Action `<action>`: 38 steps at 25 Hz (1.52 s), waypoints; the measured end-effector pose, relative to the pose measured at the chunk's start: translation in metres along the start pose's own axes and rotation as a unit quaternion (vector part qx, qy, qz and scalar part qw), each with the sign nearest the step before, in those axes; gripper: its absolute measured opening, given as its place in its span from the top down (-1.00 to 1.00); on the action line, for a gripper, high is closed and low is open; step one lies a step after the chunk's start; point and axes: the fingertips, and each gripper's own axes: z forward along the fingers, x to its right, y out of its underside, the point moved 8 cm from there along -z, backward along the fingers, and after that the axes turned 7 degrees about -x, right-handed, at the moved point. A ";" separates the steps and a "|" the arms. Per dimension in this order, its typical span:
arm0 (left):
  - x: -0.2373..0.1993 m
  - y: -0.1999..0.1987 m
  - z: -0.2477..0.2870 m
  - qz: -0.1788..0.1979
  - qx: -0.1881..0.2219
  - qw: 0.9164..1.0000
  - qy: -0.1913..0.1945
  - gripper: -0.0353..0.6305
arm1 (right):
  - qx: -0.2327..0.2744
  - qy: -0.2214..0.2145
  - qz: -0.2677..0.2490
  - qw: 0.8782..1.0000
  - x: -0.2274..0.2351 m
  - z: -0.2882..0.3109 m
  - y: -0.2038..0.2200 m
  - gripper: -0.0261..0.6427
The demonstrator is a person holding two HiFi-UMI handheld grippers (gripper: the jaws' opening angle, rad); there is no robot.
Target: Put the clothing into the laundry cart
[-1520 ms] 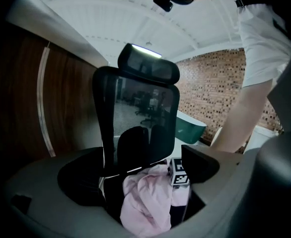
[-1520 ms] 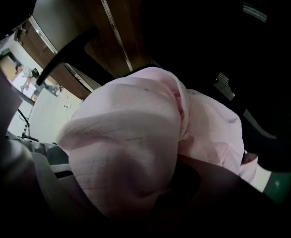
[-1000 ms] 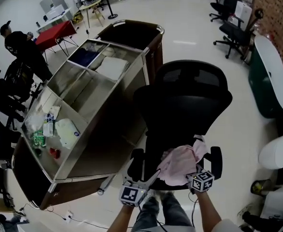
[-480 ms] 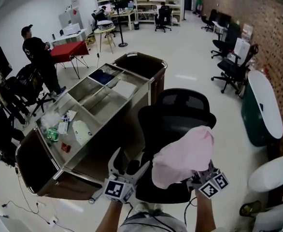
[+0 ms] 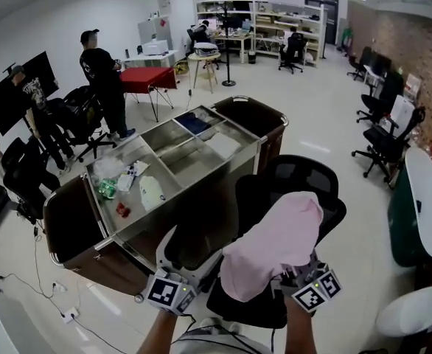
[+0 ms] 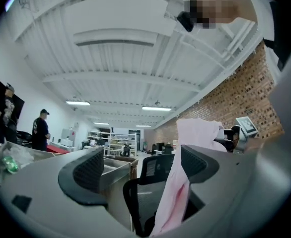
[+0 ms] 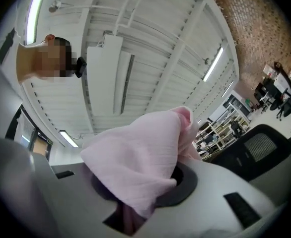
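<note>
The right gripper (image 7: 141, 195) has its claw closed tight on the pink garment (image 7: 135, 157). In the right gripper view the cloth bunches up out of the jaws and drapes over both pads, hiding most of them. In the head view this gripper sits at about 5 o'clock, and the garment rises from it toward 12 o'clock as a loose hood over the black office chair (image 5: 301, 177).

The left gripper (image 6: 143, 168) stands wide open with nothing pressed between its jaws. The left gripper view shows only the chair and the hanging garment beyond the gap. The cloth passes close by the jaw on the 3 o'clock side, and whether it brushes that jaw cannot be told. In the head view the left gripper is at about 7 o'clock, apart from the cloth.

The laundry cart (image 5: 79, 234) lies at 10 o'clock from the grippers, well apart from the garment.

A second ago the garment lay crumpled on the chair seat with both grippers low beside it. Half a second ago it was already lifted. Now it is held a little higher. The head view has also tipped up, so more of the room shows, including a person in black (image 5: 102, 76) at 11 o'clock.
</note>
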 end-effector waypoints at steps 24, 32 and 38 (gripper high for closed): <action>-0.224 -0.035 -0.321 0.018 0.008 0.955 -0.297 -0.48 | -0.064 -0.294 0.061 0.952 -0.307 0.230 0.152 0.55; -0.302 -0.024 -0.416 0.026 0.016 0.941 -0.337 -0.48 | -0.076 -0.267 0.073 0.958 -0.392 0.313 0.206 0.55; -0.323 -0.020 -0.441 0.012 0.024 0.931 -0.364 -0.48 | -0.134 -0.256 0.041 0.957 -0.433 0.387 0.248 0.54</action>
